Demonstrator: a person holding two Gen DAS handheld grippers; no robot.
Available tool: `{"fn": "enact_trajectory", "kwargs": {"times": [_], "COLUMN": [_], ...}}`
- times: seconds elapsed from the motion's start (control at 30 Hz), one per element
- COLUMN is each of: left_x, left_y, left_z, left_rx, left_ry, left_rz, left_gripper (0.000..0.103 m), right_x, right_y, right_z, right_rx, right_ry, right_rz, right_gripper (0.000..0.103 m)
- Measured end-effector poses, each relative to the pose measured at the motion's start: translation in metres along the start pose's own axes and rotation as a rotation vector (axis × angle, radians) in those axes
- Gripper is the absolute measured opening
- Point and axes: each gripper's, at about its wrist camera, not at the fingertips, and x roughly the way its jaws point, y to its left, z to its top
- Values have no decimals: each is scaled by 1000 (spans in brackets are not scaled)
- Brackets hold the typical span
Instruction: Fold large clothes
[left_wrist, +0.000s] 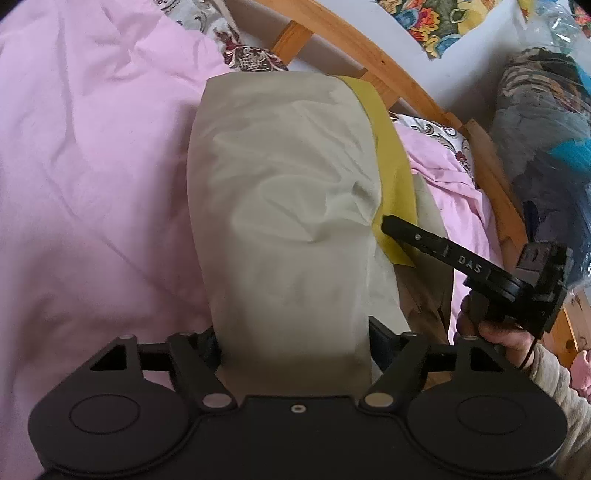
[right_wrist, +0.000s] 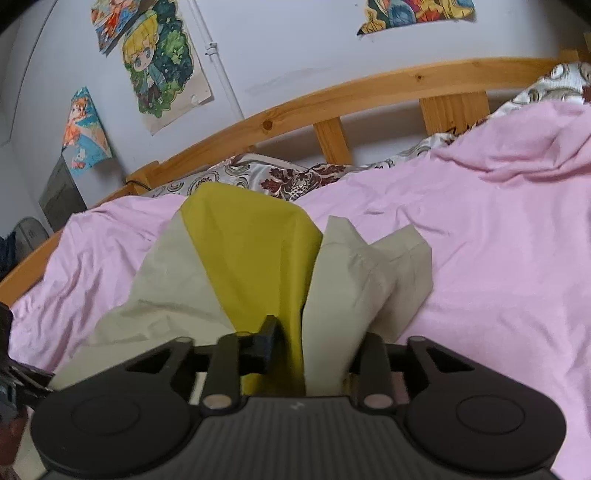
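Observation:
A large beige garment with a yellow lining (left_wrist: 280, 192) lies on a pink bed sheet (left_wrist: 92, 166). In the left wrist view my left gripper (left_wrist: 295, 339) is shut on a thick beige fold of it, which hides the fingertips. My right gripper (left_wrist: 388, 223) reaches in from the right, its tip at the yellow strip (left_wrist: 391, 166). In the right wrist view my right gripper (right_wrist: 314, 350) is shut on bunched yellow and beige cloth (right_wrist: 255, 251), which rises in front of the camera.
A wooden bed rail (right_wrist: 369, 92) runs along the far side, against a wall with cartoon posters (right_wrist: 162, 62). A patterned pillow (right_wrist: 288, 177) lies by the rail. A bag of dark clothes (left_wrist: 546, 147) sits at the right of the left wrist view.

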Motion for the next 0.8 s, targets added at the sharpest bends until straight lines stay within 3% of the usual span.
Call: {"fn": "enact_trajectory", "kwargs": {"times": [0.27, 0.47, 0.57, 0.8], "left_x": [-14, -53, -71, -126], "left_y": [-22, -50, -67, -97], "left_z": [-3, -13, -17, -45], "left_rx": [62, 192, 235, 215], "left_ry": [-36, -214, -259, -385], "left_rz": [117, 217, 261, 333], "left_gripper": [88, 102, 102, 102], "right_x": [-21, -50, -69, -129], "right_y": [7, 19, 34, 76], "right_z": [-4, -5, -5, -19], "right_rx": [-34, -65, -118, -183], "right_ry": [-23, -90, -134, -214], "right_rz": [-26, -84, -128, -165], "right_gripper": [77, 96, 101, 103]}}
